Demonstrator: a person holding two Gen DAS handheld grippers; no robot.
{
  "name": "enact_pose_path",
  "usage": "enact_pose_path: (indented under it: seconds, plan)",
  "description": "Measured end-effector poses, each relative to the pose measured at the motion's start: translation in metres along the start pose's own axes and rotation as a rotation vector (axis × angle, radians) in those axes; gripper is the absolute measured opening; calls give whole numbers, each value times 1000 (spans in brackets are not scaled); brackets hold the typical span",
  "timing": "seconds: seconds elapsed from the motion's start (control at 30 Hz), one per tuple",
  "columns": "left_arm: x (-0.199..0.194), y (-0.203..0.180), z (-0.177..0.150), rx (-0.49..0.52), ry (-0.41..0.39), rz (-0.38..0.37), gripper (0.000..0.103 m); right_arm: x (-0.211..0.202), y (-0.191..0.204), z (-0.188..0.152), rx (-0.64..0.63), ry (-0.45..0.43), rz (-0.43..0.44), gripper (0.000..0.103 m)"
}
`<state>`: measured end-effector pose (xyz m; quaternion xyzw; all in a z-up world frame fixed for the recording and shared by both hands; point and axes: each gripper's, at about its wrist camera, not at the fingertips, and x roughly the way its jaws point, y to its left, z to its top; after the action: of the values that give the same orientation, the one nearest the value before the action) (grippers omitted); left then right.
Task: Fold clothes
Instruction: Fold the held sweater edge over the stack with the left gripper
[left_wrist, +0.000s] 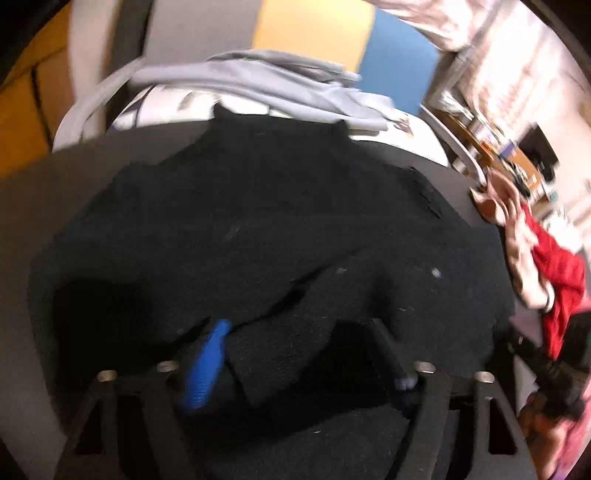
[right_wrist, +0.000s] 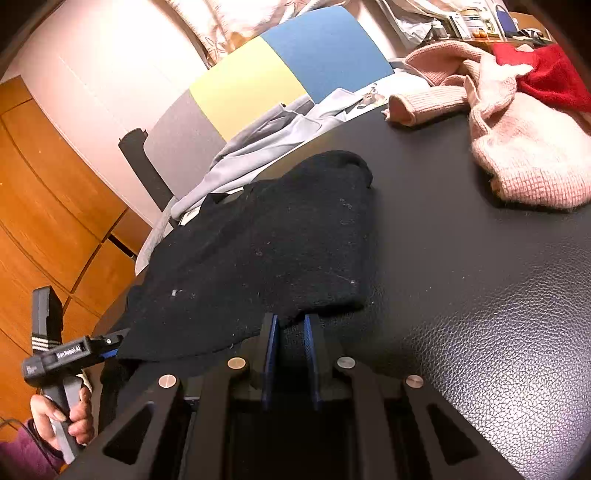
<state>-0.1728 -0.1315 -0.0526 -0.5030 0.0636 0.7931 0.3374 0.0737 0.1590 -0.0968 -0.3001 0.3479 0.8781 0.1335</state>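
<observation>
Two grippers meet one black knit garment (right_wrist: 266, 251), which lies spread on a dark leather-textured tabletop (right_wrist: 480, 295), its far edge hanging past the table's rim toward a bed.

Seen from the right wrist, the right gripper (right_wrist: 290, 332) has its two blue-faced fingers (right_wrist: 271, 350) close together at the garment's near hem, and a fold of black fabric sits pinched between them. The folded right-hand side of the garment lies just beyond the fingertips.

The left gripper (left_wrist: 295, 343) hangs over the garment's near left corner, jaws partly apart. In its own blurred view a blue pad (left_wrist: 208, 362) shows on one finger and the other finger is dark; a flap of black cloth lies between them, but whether the pads press on it cannot be told. From the right wrist, this gripper's tip reaches the garment's left edge, with a person's hand (right_wrist: 62, 413) wrapped around its handle and a purple sleeve (right_wrist: 22, 458) below.

On the table's far right, well apart from the black garment, a pink knit sweater (right_wrist: 517, 147) lies heaped with a red garment (right_wrist: 546, 77) against it. Beyond the table, a pale grey-blue garment (right_wrist: 258, 147) is draped over white bedding, with a grey, yellow and blue panelled headboard (right_wrist: 280, 66) behind. Orange wooden cabinet doors (right_wrist: 44, 206) fill the left side, and cluttered shelves (right_wrist: 472, 18) show at top right.
</observation>
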Motion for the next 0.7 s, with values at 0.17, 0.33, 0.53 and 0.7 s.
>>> enact_pose_path:
  seconds: [0.17, 0.33, 0.53, 0.7]
  plan:
    - [-13, -23, 10, 69, -2, -14, 11, -1, 0, -1, 6, -2, 5, 14]
    - [-62, -18, 46, 1, -91, -117, 11, 0, 1, -2, -1, -3, -2, 14]
    - [-110, 21, 85, -102, -206, -138, 11, 0, 0, -1, 1, -4, 0, 14]
    - [-81, 62, 61, -150, -93, -69, 11, 0, 1, -1, -7, -4, -9, 14]
